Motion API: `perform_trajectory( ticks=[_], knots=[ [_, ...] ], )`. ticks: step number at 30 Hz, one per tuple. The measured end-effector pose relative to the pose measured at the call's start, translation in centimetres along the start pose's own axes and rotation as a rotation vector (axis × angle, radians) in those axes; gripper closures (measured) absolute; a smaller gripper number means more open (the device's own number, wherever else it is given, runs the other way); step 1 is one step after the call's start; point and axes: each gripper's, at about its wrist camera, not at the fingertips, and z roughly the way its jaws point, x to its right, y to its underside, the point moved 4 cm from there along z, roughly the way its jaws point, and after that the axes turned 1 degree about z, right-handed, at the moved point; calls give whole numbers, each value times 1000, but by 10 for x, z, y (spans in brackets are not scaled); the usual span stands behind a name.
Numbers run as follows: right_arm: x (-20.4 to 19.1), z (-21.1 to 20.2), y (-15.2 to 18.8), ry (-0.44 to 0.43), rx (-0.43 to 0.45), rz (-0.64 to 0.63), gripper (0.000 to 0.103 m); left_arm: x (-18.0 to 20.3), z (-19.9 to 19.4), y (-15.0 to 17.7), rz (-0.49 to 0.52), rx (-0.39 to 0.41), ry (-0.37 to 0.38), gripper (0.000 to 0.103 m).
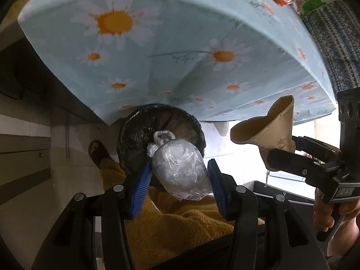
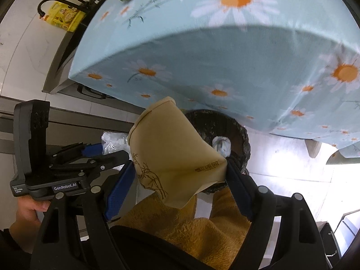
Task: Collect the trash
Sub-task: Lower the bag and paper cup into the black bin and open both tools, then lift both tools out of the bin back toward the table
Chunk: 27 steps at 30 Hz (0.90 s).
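Trash is clamped in both claws: a plastic-wrapped wad (image 1: 181, 173) in the left gripper (image 1: 180, 180), a squashed paper cup (image 2: 173, 150) in the right gripper (image 2: 177, 180). Both should be centred over the bin (image 1: 139, 132) at lower centre before being dropped.

Plastic-wrapped wad (image 1: 182, 175): clear crinkled film around white crumpled paper, roughly egg-shaped; it sits between the blue pads of the left gripper (image 1: 180, 180), pressed on both sides, just above the bin's rim.
Paper cup (image 2: 171, 155): tan, printed with brown bamboo and a line of characters, crushed flat at its base and flared at its mouth; it is clamped across the jaws of the right gripper (image 2: 177, 184), mouth tilted up and away.
Trash bin (image 2: 238, 130): round, lined with a black bag, standing on the floor partly under the daisy cloth's hanging edge; a white crumpled piece (image 2: 221, 145) lies inside.
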Motion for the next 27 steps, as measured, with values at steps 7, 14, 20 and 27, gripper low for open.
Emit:
perform_trajectory(
  ticks=[7,14,20,27],
  knots=[
    [2,2,-5,-16,-13,24,15,-2,11,4,-16,-54,0,37],
    [1,-1,-9,-15,0,32,14,-2,8,3,-13,-48,-6,37],
    [0,-6,-8,-17,14,26,14,0,3,0,-11,-34,-9,37],
    [0,-17,-8,-32,45,18,14,7,-7,-3,8,-8,-11,37]
  ],
)
